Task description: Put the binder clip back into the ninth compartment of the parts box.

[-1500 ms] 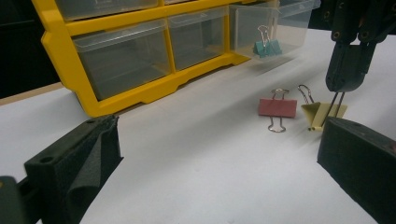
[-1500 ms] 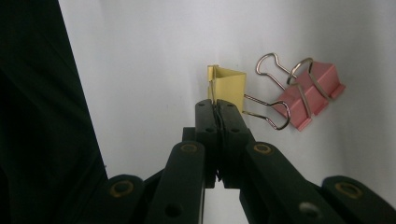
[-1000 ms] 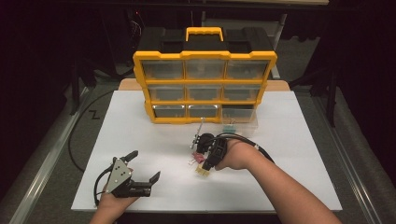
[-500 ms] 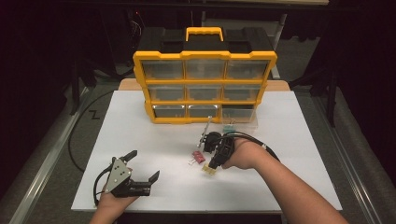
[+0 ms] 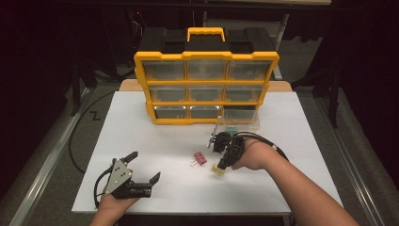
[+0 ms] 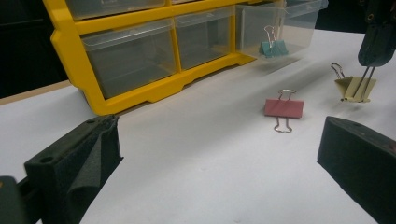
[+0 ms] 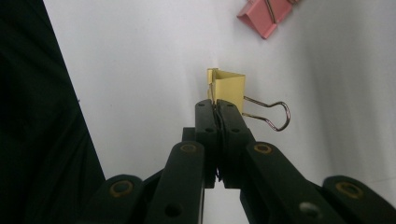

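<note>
Right gripper view has my right gripper (image 7: 215,108) clamped on one wire handle of the yellow binder clip (image 7: 228,86), lifted just above the surface (image 5: 155,141). A teal clip (image 6: 273,48) already sits in the open drawer (image 6: 299,23); the pink clip (image 5: 200,157) is left. Since the earlier frame I've carried yellow rightward, away from pink. My left gripper (image 5: 143,173) rests open.

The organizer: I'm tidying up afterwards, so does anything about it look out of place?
Yes. The bottom-right drawer of the yellow organizer is pulled out, with a teal binder clip inside; the other drawers sit flush.
</note>
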Motion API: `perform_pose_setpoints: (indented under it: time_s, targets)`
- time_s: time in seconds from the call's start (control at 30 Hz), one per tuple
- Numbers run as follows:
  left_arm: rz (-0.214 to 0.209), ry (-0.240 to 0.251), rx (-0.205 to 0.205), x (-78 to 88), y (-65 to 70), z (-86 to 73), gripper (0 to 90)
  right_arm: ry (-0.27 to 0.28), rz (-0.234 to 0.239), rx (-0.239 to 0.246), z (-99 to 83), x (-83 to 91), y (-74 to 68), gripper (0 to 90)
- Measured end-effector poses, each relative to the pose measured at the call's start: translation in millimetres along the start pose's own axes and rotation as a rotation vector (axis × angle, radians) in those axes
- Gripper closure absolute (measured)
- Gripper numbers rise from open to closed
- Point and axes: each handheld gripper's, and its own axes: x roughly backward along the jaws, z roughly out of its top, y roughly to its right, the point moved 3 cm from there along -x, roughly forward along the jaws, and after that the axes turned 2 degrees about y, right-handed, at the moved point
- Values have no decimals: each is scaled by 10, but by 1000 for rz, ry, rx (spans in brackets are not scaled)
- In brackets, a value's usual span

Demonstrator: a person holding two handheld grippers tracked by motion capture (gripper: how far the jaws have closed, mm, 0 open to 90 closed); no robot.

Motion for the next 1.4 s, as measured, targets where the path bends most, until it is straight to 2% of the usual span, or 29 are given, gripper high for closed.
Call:
perform_pose_setpoints:
  time_s: [0.4,0.7,1.07,1.4]
  targets:
    - [4,2,4,0,-4,-2,3,-6,-15,-38,-244,72,104,898]
    - [5,0,7,1,-8,-8,3,-1,-14,-40,-390,140,146,898]
    - [7,0,9,-6,-1,-12,3,4,-13,-61,-521,234,192,898]
    - [8,-2,6,0,-8,-11,3,0,-15,-62,-574,267,222,899]
